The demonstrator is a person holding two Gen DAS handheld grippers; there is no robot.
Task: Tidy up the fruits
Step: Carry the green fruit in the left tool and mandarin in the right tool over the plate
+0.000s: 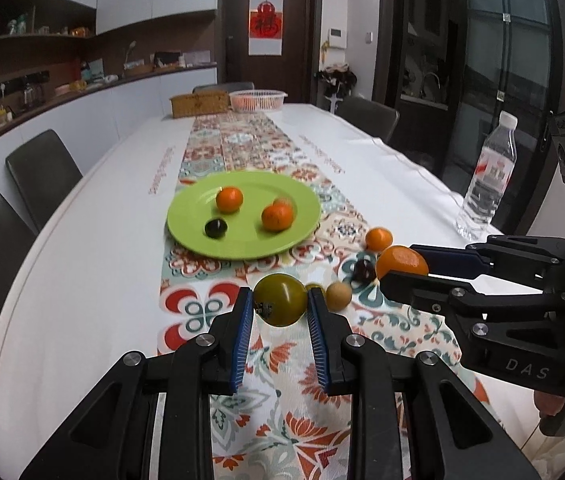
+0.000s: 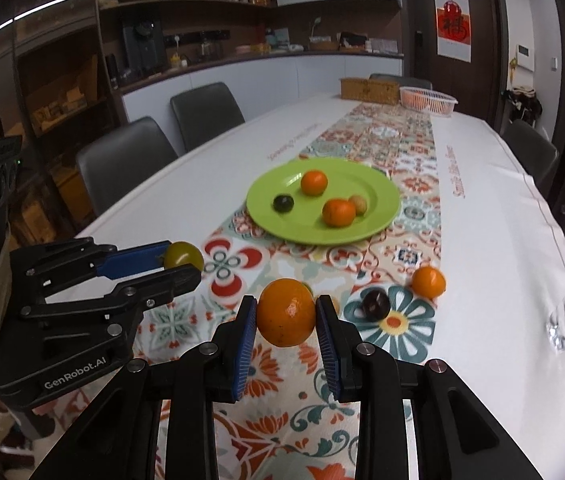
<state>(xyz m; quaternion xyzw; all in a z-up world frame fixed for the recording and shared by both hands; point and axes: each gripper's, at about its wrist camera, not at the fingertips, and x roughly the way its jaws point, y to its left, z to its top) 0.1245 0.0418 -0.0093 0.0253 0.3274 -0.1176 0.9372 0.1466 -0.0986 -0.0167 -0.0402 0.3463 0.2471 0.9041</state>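
Note:
My left gripper is shut on an olive-green round fruit, held above the patterned runner; the same left gripper shows at the left of the right wrist view. My right gripper is shut on a large orange, also seen in the left wrist view as the orange. Ahead lies a green plate with two small oranges and a dark fruit. On the runner lie a small orange, a dark fruit and a tan round fruit.
A clear water bottle stands near the table's right edge. At the far end sit a wicker box and a pink basket. Grey chairs line the left side. A fourth, pale fruit rests on the green plate.

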